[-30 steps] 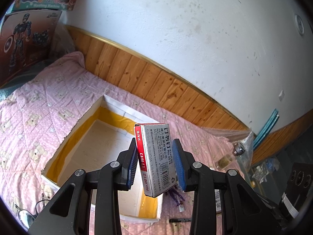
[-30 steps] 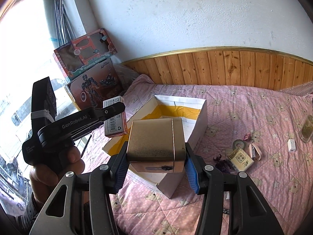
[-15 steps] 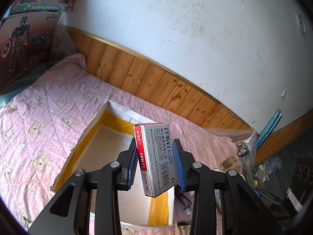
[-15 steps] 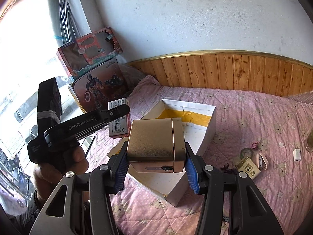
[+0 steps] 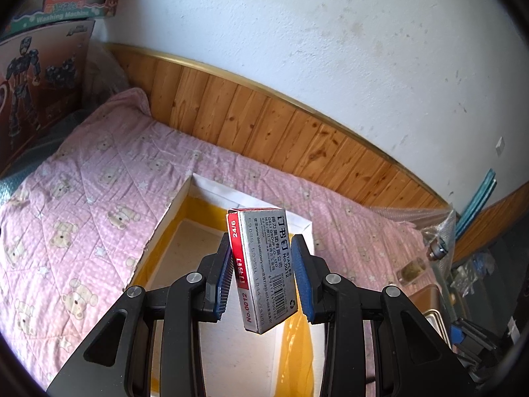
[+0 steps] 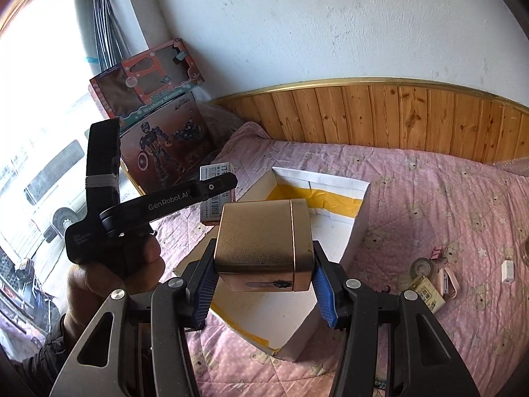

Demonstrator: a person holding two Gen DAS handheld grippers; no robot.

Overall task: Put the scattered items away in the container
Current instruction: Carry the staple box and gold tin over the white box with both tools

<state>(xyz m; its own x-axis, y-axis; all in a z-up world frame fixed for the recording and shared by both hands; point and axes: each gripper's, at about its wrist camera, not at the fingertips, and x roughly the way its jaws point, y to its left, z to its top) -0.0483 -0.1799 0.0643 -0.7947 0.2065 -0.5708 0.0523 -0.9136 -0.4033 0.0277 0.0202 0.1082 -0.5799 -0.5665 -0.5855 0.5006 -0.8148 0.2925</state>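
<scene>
Left tongs (image 5: 263,276) (staple box (image 5: 264,264) clamped, tilted) above carton (image 5: 172,211).

a white, stained wall (image 6: 330,23) rises above the wood panelling (image 6: 413,115) – below the panelling lies a pink bear-print quilt (image 6: 446,198). left of the panelling, a bright window (image 6: 36,132) pours daylight in.

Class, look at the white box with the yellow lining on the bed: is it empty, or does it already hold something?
As far as shown, empty: the white box shows only bare floor and yellow lining in both views. The gripped staple box and gold tin hide part of it.
</scene>
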